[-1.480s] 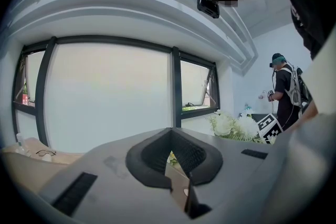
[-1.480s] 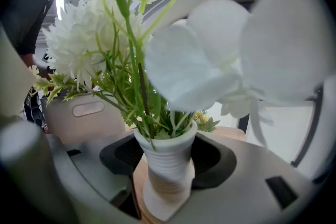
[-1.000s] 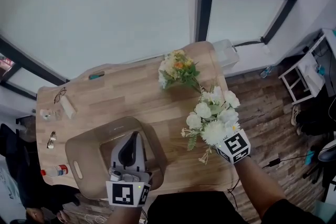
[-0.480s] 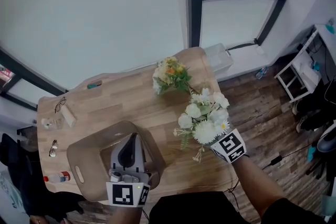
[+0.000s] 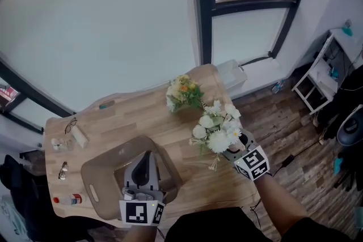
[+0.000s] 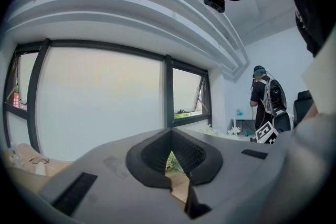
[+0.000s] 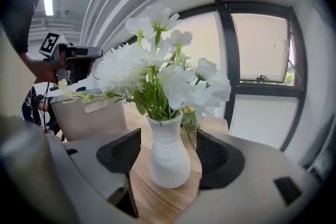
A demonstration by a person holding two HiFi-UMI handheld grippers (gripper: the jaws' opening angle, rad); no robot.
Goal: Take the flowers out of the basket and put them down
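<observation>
White flowers (image 5: 218,126) stand upright in a white ribbed vase (image 7: 169,157) on the wooden table (image 5: 142,116). My right gripper (image 5: 238,147) is around the vase; its jaws are opening, and a gap shows on each side between the pads and the vase. A second bunch, yellow and white (image 5: 182,93), stands farther back on the table. The beige basket (image 5: 108,175) sits at the front left. My left gripper (image 5: 146,156) hovers over the basket with its jaws together and nothing between them.
Spectacles (image 5: 70,124), small bottles (image 5: 71,199) and other small items lie along the table's left side. The table's right edge is close to the white flowers. A white box (image 5: 231,73) stands past the far end by the window. A person (image 6: 268,99) stands in the background.
The right gripper's jaws have spread and let go of the vase, which now stands on the table. The white flowers have moved a little away from me. The left gripper has stayed over the basket.
</observation>
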